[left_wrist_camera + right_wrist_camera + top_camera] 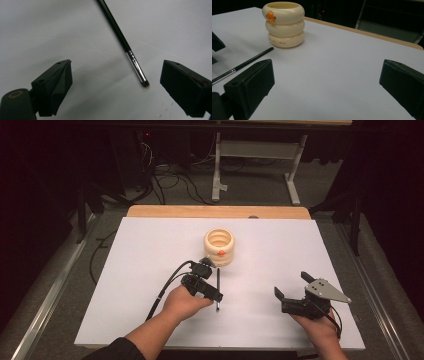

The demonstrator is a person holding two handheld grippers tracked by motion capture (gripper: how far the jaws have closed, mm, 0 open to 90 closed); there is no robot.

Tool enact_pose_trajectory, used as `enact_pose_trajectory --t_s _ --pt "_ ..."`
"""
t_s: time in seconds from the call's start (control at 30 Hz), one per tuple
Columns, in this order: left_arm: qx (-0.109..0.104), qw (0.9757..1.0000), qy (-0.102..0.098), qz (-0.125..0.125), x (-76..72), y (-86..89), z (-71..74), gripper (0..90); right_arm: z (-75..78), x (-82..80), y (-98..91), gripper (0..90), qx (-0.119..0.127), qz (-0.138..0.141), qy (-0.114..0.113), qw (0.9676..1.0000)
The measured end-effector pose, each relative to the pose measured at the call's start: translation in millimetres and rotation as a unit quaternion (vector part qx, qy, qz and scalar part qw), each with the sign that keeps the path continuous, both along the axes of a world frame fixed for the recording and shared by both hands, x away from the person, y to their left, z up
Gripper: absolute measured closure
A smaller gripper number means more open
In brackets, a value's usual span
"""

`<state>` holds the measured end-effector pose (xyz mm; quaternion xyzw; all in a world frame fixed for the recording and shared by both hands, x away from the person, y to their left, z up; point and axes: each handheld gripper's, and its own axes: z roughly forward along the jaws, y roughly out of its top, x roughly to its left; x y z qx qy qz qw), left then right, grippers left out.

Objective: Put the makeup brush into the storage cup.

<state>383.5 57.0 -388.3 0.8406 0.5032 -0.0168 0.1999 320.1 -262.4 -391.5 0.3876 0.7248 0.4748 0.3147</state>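
High view: the counter (150, 250) is a broad white sheet over a wooden top whose far edge shows as a tan strip; its left, right and near edges drop to grey floor and metal rails; wide bare white lies to the left of my hands and between them. The cream ringed cup (219, 247) stands upright past the middle of the sheet, an orange duck mark on its near side; it is the one tall thing close to my reach. My right claw (291, 285) rests low near the near right corner, its jaws spread wide over bare sheet with nothing between them; in the right gripper view the cup (283, 24) sits well ahead and to the left. My left claw (216, 296) hangs just near of the cup, angled to the right; its jaws stand wide and grip nothing. The thin black brush (218, 287) lies flat on the sheet, touching neither pad; in the left gripper view the brush (125, 44) runs slantwise, its silver ferrule and dark tip between my jaws, nearer the right one.
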Motion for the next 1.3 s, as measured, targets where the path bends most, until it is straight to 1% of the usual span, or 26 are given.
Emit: enact_pose_trajectory --t_s 0.07,0.1,0.2,0.27,0.37,0.4,0.47,0.5,0.6,0.7,0.73,0.8,0.97,1.0,1.07,1.1,1.2,1.27,1.3 --pt "0.0 1.0 -0.001 0.0 0.2 -1.4 -0.5 15.5 -0.2 0.1 0.2 1.3 -0.001 -0.001 0.001 1.0" --pt "0.0 1.0 0.0 0.001 0.5 -2.8 -0.9 15.5 -0.2 0.1 0.2 1.3 -0.001 -0.001 0.001 1.0" --pt "-0.01 0.9999 0.003 0.009 2.5 -6.1 -2.6 18.0 -0.2 0.1 0.3 1.3 -0.001 0.0 0.001 1.0" --pt "-0.007 0.9999 0.004 0.007 3.3 -9.0 -3.6 20.5 -0.1 0.0 0.0 1.3 0.0 -0.001 0.001 1.0" --pt "0.004 1.0 0.0 -0.001 4.2 -13.2 -4.7 29.4 -0.1 0.1 -0.4 1.3 -0.001 -0.001 0.0 1.0" --pt "0.005 1.0 0.001 -0.002 4.7 -14.1 -4.9 29.4 -0.1 0.1 -0.4 1.3 -0.001 -0.001 0.0 1.0" --pt "0.008 1.0 0.0 -0.005 5.4 -16.1 -4.6 33.7 0.0 0.2 -0.6 1.3 -0.001 0.0 0.0 1.0" --pt "0.008 0.9999 -0.001 -0.007 5.5 -17.1 -4.2 36.7 0.0 0.2 -0.6 1.3 -0.002 -0.001 0.0 1.0" --pt "0.01 0.9998 0.003 -0.014 6.5 -20.4 -2.5 43.3 0.0 0.3 -0.7 1.3 -0.001 0.0 0.0 1.0" --pt "0.014 0.9997 0.01 -0.015 8.0 -23.2 -1.7 50.8 0.1 0.3 -0.8 1.3 -0.001 -0.001 0.0 1.0" --pt "0.012 0.9998 0.011 -0.014 8.1 -24.3 -1.8 52.8 0.2 0.3 -0.7 1.3 -0.001 -0.001 0.0 1.0" --pt "0.011 0.9998 0.008 -0.011 8.0 -25.2 -1.6 59.2 0.5 0.0 -0.7 1.3 -0.002 -0.001 -0.001 1.0" --pt "0.025 0.9994 0.02 -0.014 6.8 -30.3 -5.5 62.8 0.8 -0.5 -1.5 1.4 0.0 -0.002 -0.001 1.0" --pt "0.032 0.9992 0.018 -0.015 6.8 -32.2 -6.0 63.5 0.8 -0.1 -1.9 1.4 0.001 -0.001 -0.002 1.0" --pt "0.035 0.9991 0.017 -0.016 6.5 -33.5 -6.3 64.8 1.0 -0.5 -1.9 1.4 -0.001 -0.003 -0.001 1.0" --pt "0.038 0.999 0.016 -0.019 6.3 -34.5 -6.6 65.2 1.0 -0.9 -1.6 1.5 0.001 -0.003 0.0 1.0" --pt "0.045 0.9986 0.014 -0.024 4.8 -37.0 -8.4 65.5 1.3 -1.0 -2.3 1.5 0.0 -0.003 -0.002 1.0" --pt "0.047 0.9985 0.014 -0.022 4.6 -37.9 -8.3 66.2 1.3 -1.2 -2.6 1.5 0.003 -0.004 -0.001 1.0" --pt "0.048 0.9985 0.014 -0.022 4.6 -38.1 -8.3 66.3 1.4 -1.0 -3.2 1.5 0.001 -0.005 -0.001 1.0"
